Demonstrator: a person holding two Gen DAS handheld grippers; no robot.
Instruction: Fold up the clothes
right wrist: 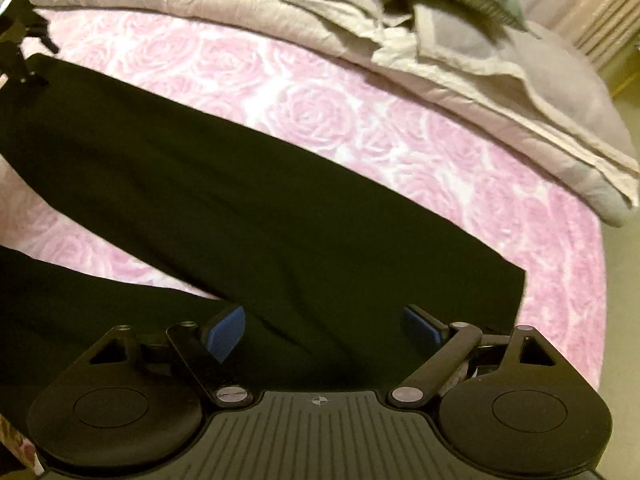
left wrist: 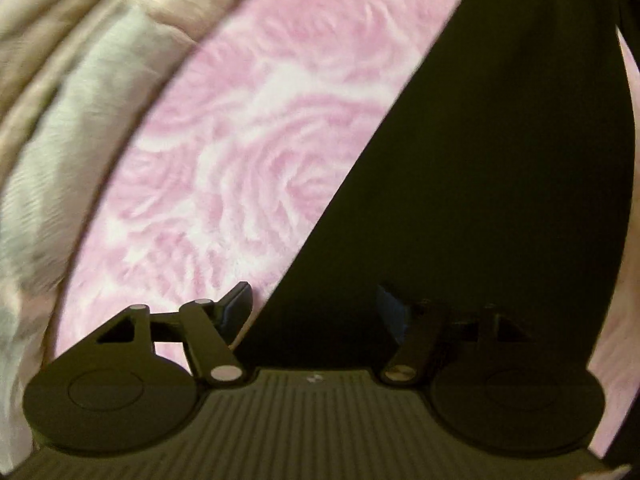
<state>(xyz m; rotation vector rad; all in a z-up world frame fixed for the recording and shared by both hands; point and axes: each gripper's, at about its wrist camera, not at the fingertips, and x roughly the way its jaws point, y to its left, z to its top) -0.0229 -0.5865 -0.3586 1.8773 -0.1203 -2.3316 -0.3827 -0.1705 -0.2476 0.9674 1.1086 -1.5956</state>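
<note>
My left gripper (left wrist: 316, 312) and right gripper (right wrist: 324, 330) both hang spread and empty over the black trousers (right wrist: 240, 200), laid flat along the rose-patterned bedspread (right wrist: 320, 108) so edges stay reachable.

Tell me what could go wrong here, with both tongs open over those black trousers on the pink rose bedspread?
1. The right tongs sit open over one leg of the black trousers; closing there may pinch the bedspread underneath too.
2. The legs lie splayed apart, so a fold could come out crooked.
3. The piled bedding lies close behind and might snag a lifted leg.
The left tongs hold nothing either.
</note>
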